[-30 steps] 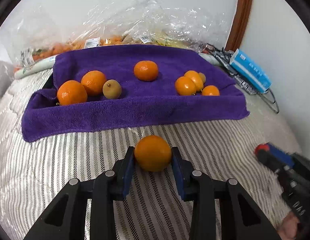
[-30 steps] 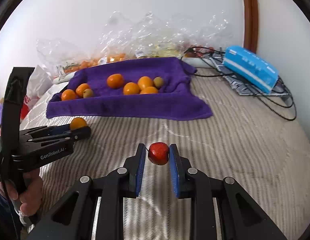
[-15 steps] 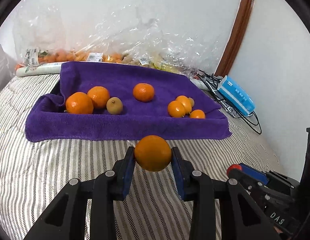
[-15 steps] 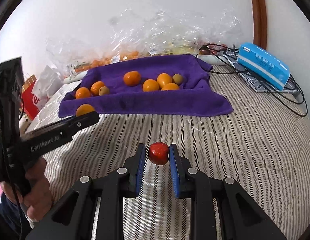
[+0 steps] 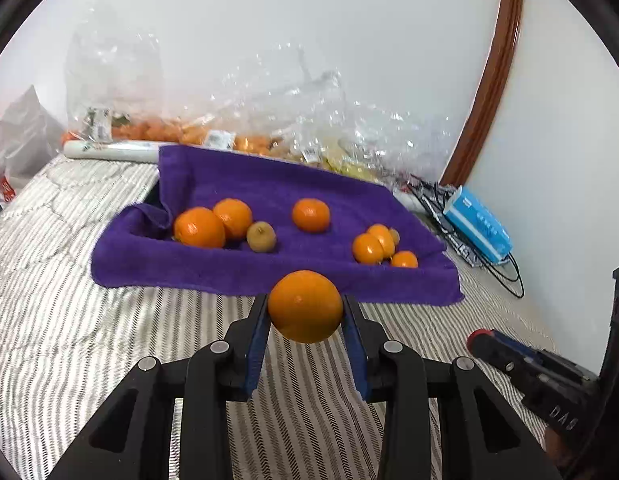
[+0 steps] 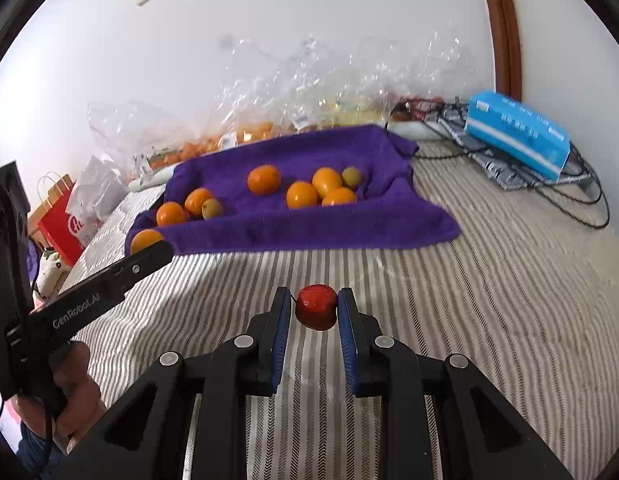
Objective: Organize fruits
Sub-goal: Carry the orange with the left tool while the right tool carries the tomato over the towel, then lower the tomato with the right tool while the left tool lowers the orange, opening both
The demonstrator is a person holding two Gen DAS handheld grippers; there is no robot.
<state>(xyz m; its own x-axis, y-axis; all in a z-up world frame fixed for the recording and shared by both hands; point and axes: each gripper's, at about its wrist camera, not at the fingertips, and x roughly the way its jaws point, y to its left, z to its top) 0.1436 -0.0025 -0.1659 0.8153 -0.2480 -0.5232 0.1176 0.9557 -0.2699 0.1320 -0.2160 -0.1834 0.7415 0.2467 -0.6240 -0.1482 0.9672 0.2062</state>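
left gripper jaws are clamping an orange above the striped bed, right gripper jaws are pinching a small red fruit, and more oranges are lying beyond on the purple towel.

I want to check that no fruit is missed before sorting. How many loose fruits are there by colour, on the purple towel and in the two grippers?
Orange, on the purple towel: 6
Orange, in the left gripper: 1
Green-brown, on the towel: 2
Red, in the right gripper: 1
Total: 10
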